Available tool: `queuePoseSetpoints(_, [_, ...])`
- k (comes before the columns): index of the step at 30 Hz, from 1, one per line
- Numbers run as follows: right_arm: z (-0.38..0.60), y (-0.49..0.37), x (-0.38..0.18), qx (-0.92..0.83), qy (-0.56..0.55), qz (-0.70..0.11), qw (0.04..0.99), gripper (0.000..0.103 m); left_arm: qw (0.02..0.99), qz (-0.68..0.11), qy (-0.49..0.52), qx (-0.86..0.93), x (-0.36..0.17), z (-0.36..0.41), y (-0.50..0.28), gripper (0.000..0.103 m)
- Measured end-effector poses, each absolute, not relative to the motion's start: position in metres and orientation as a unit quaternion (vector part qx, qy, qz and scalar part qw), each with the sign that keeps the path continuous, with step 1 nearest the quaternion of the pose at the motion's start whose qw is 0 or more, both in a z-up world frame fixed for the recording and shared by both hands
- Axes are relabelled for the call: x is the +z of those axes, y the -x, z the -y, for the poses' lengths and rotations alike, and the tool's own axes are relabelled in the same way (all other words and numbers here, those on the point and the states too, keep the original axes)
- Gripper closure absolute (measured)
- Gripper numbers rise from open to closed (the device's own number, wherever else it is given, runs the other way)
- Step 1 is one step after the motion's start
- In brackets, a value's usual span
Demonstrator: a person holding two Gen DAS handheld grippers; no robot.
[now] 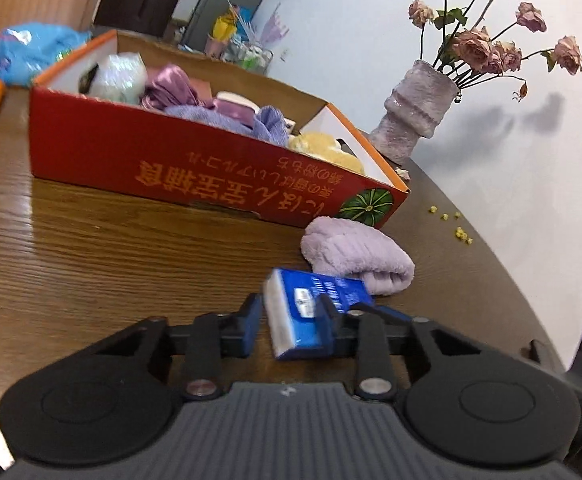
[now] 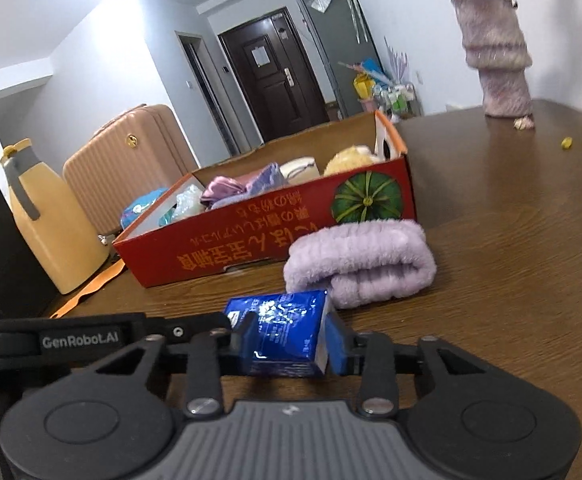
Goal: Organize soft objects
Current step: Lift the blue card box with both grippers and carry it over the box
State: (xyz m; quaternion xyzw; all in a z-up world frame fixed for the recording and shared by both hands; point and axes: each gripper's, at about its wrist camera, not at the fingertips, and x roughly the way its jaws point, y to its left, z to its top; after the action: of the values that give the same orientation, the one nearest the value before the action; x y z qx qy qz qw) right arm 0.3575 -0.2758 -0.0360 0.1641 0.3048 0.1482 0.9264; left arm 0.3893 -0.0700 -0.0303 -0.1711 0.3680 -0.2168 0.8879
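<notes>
Blue foil catches the light first: a small tissue pack (image 1: 291, 336) sits low over the wooden table (image 1: 111, 260), just in front of the red cardboard box (image 1: 171, 160) and touching the folded lilac towel (image 1: 357, 258). The left gripper (image 1: 291, 314) has its pads pinched on the pack's sides, one against the white edge and one on the printed face. The right gripper (image 2: 291, 340) is pressed onto what looks like the same pack from the other angle. I cannot tell whether the pack rests on the wood or is just clear of it.

I take the two-sided hold to be for steadiness, since a soft, slippery packet would sag or twist in one pinch. The box is already half full of purple cloths and a yellow plush (image 1: 327, 152), so it is probably where the pack is headed, with the towel waiting its turn.

The left wrist view shows the pack's white end, the furry vase (image 1: 415, 108) with its full spray of roses, and scattered yellow crumbs. The right wrist view shows the body of the other gripper coming in from the left, a pink suitcase (image 2: 131, 160), a yellow jug (image 2: 51, 220) and the dark door.
</notes>
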Motion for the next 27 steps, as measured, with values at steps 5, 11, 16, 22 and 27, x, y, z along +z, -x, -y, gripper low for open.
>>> queuePoseSetpoints(5, [0.275, -0.358, -0.037, 0.145, -0.166, -0.302, 0.928, 0.083, 0.88, -0.372, 0.195, -0.221, -0.034, 0.067, -0.392, 0.079])
queuePoseSetpoints(11, [0.277, -0.32, -0.028, 0.156, -0.18, -0.299, 0.924, 0.089, 0.88, -0.375, 0.197, -0.215, -0.027, 0.058, -0.348, 0.08])
queuePoseSetpoints(16, [0.272, -0.264, -0.019, 0.169, -0.189, -0.294, 0.922, 0.089, 0.883, -0.367, 0.199, -0.213, -0.017, 0.045, -0.289, 0.08])
queuePoseSetpoints(22, [0.267, -0.227, 0.001, 0.173, -0.182, -0.268, 0.93, 0.089, 0.898, -0.337, 0.184, -0.217, 0.005, 0.044, -0.254, 0.08])
queuePoseSetpoints(27, [0.271, -0.228, 0.018, 0.167, -0.185, -0.241, 0.938, 0.089, 0.893, -0.323, 0.205, -0.236, 0.018, 0.043, -0.266, 0.08])
